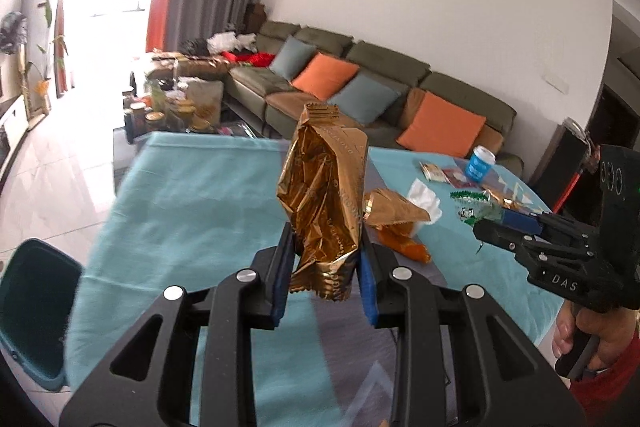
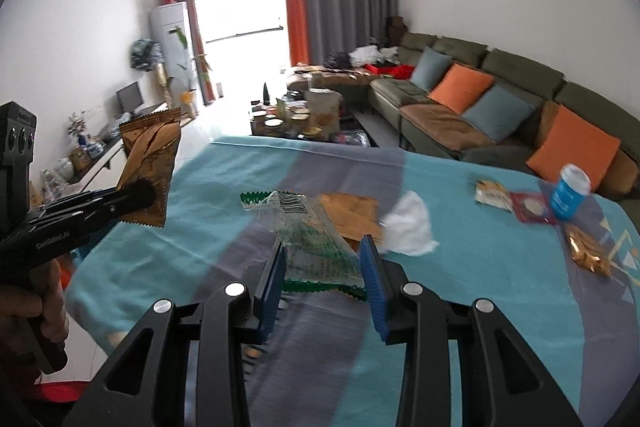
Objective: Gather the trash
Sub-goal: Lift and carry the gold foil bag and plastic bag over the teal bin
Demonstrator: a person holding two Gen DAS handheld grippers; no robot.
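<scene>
Left gripper [image 1: 326, 259]: clamped on gold wrapper [image 1: 326, 187], lifted clear above the table [image 1: 192, 195].
Right gripper [image 2: 324, 267]: pads pinch green-striped clear wrapper [image 2: 308, 239], raised off the cloth.
Near-left edge: teal bin [image 1: 36, 307] beside the table.
Open room: bare cloth at left; tissue [image 2: 408, 227], blue cup [image 2: 570, 193] and other wrappers at right.

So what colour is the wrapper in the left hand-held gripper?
Shiny gold wrapper, clearest in left wrist view.
</scene>
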